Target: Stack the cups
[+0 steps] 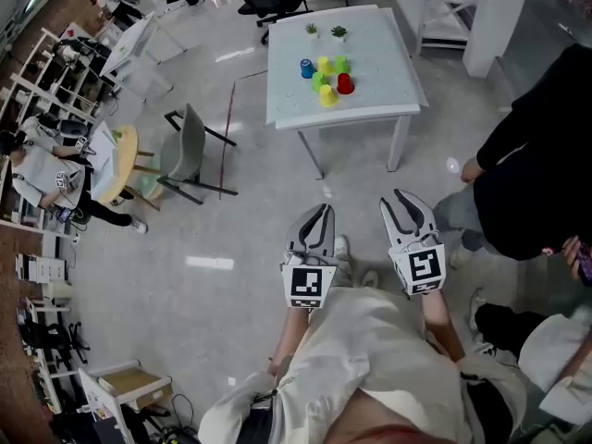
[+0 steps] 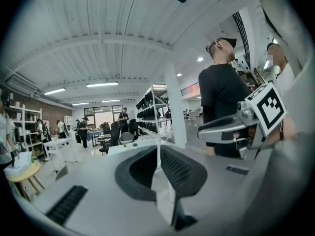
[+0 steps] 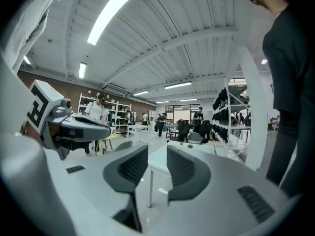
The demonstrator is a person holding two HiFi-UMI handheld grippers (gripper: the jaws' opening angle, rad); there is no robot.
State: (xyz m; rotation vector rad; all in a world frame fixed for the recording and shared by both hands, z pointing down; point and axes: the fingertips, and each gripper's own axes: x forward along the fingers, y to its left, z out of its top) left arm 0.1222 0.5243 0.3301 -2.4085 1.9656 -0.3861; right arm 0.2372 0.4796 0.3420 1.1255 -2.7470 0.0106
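1. Head view: 6 small coloured cups stand in a loose cluster on the white tabletop, well apart from the left tool and the right tool, with bare floor between. They look like light, stiff plastic, probably slippery, so pinching one wall at the rim should suit. 2 small plants sit behind them. A chair stands left of the table, and a bystander in black stands on the right, close to the way in.
2. Left gripper view: the left tool's jaws meet, with nothing between them.
3. Right gripper view: the right tool's jaws stand a narrow gap apart and empty, and the far tabletop shows through the gap.
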